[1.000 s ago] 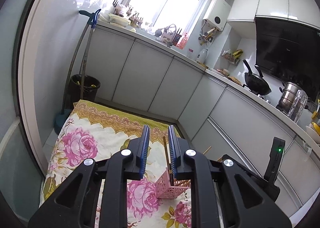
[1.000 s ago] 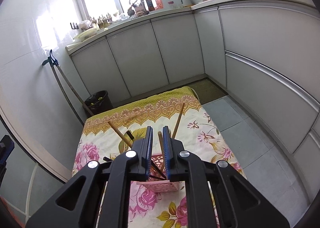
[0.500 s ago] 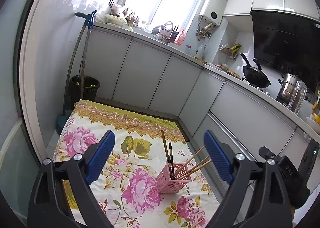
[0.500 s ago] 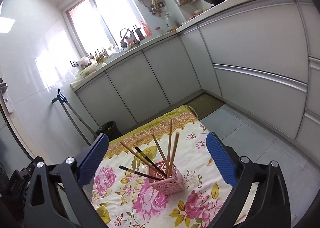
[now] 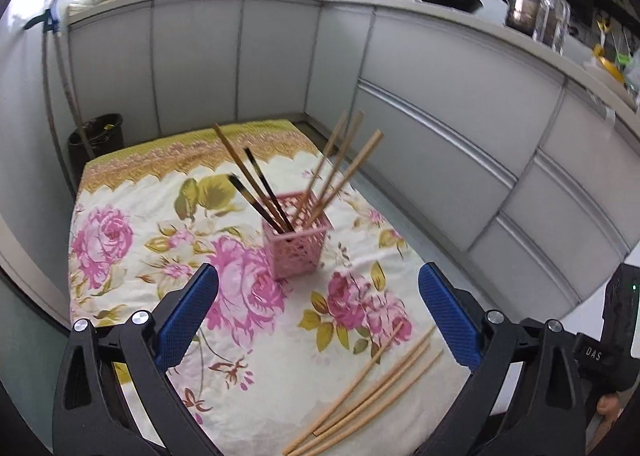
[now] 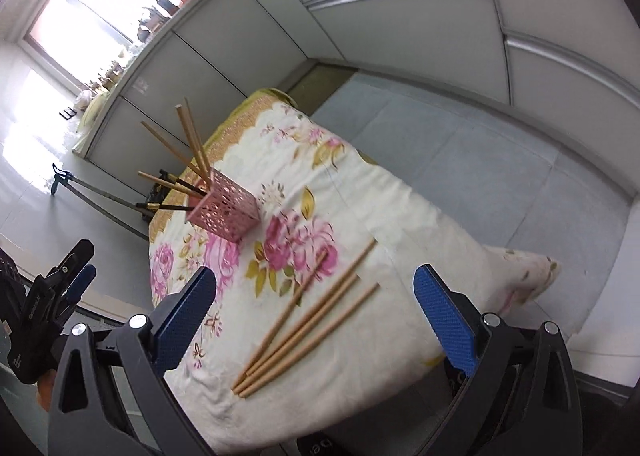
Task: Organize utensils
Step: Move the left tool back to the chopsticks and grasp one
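A pink perforated holder [image 5: 296, 244] [image 6: 224, 207] stands upright on the floral tablecloth [image 5: 120, 240] with several wooden chopsticks [image 5: 340, 163] and dark chopsticks [image 5: 260, 191] leaning out of it. Several loose wooden chopsticks [image 5: 368, 388] [image 6: 312, 316] lie side by side near the cloth's front edge. My left gripper [image 5: 318, 278] is open and empty, hanging short of the holder. My right gripper [image 6: 315, 276] is open and empty above the loose chopsticks. The left gripper [image 6: 60, 288] also shows at the left edge of the right wrist view.
White kitchen cabinets [image 5: 460, 107] wrap around the far and right sides. A black bin [image 5: 96, 135] and a mop handle [image 5: 52, 67] stand at the back left. Grey floor tiles [image 6: 480, 159] run beside the low table, whose cloth corner hangs over the right edge.
Both grippers went from nearly shut over the holder to wide open. Both then drew back, sank and tilted downward, which brought the loose chopsticks at the front into view.
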The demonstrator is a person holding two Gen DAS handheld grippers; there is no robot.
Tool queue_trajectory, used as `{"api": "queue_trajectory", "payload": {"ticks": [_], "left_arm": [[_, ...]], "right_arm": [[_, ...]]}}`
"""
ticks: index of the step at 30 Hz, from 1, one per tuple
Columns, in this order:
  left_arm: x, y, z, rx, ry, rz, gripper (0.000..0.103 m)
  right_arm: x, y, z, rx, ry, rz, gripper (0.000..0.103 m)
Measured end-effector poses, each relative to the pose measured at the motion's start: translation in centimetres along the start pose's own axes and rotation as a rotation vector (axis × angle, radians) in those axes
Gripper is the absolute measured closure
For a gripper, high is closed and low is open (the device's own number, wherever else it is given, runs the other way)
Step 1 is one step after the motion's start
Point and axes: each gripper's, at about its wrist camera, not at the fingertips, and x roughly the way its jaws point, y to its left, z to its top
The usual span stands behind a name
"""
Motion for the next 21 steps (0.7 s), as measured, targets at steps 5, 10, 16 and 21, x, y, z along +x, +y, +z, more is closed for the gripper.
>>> {"api": "queue_trajectory", "payload": {"ticks": [5,10,16,21], "left_arm": [[4.5,-3.8,-1.7,0.143,0.171,-0.052,0.007],[8.9,-6.6,-2.1,0.263,0.343,-0.072,0.007],[14.7,-9.3,-2.1,0.347,0.583,-0.101,0.007],[19.2,-11.0,-3.5,0.448,0.731,-0.044,0.018]], "right_arm": [[1.2,-2.6,-0.7,0.065,0.064,-0.050,0.007],[2.0,-4.1,-0.7,0.088,0.105,-0.081,0.007],[2.7,-5.9,-0.6,0.148,0.170,-0.067,0.007],[2.4,-6.4,-0.4,0.154,0.167,-0.057,0.007]]}}
